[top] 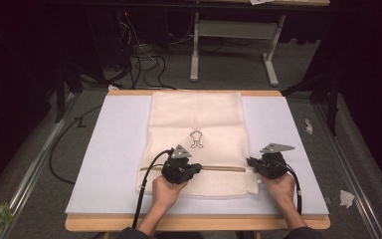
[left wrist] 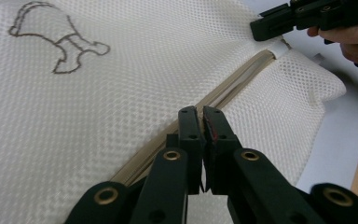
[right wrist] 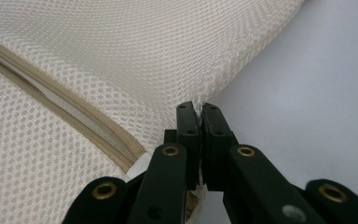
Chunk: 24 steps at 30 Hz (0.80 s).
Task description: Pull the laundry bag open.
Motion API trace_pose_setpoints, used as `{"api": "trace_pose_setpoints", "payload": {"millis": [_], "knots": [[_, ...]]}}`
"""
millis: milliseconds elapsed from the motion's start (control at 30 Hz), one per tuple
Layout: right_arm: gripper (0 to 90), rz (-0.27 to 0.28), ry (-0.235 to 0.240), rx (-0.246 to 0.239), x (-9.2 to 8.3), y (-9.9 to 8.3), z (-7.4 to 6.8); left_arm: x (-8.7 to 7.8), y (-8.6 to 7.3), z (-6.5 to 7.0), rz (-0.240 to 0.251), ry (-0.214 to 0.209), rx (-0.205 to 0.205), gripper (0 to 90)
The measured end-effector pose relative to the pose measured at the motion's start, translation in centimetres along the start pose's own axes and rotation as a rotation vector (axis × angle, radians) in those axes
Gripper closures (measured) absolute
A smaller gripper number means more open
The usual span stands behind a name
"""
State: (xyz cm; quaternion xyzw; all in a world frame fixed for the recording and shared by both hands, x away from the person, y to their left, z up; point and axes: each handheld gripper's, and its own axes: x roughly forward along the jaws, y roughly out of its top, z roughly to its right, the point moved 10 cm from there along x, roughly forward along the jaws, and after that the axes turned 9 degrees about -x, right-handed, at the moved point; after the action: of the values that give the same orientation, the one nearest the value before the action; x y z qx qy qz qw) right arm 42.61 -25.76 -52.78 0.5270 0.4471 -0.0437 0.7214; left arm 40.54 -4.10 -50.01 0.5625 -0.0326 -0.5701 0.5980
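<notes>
Left tool (top: 197, 168) beside mesh bag's (top: 196, 112) zipper (left wrist: 223, 93)

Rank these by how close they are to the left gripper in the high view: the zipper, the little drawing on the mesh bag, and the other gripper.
From the left gripper:
1. The zipper, right at its tips, across the mesh bag.
2. The drawing, just beyond it toward the bag's middle.
3. The right gripper, at the bag's right edge.

Grey carpet floor (top: 229, 69), tangled cables (top: 144, 62), a white-legged desk (top: 234, 30); the surroundings look dark, perhaps unlit.

Black tongs (left wrist: 202, 116) w/ brass rivets
</notes>
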Motion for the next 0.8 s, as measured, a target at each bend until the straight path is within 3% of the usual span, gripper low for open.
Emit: {"api": "trace_pose_setpoints", "payload": {"millis": [367,800], "knots": [[88.6,-0.007,0.000,0.007,0.1,0.0,-0.1,-1.1,-0.2,-1.1,0.017,0.011,-0.017,87.2],[88.6,-0.009,0.003,-0.010,0.3,0.1,-0.2,-1.6,-0.4,-1.3,0.031,0.019,-0.024,87.2]]}}
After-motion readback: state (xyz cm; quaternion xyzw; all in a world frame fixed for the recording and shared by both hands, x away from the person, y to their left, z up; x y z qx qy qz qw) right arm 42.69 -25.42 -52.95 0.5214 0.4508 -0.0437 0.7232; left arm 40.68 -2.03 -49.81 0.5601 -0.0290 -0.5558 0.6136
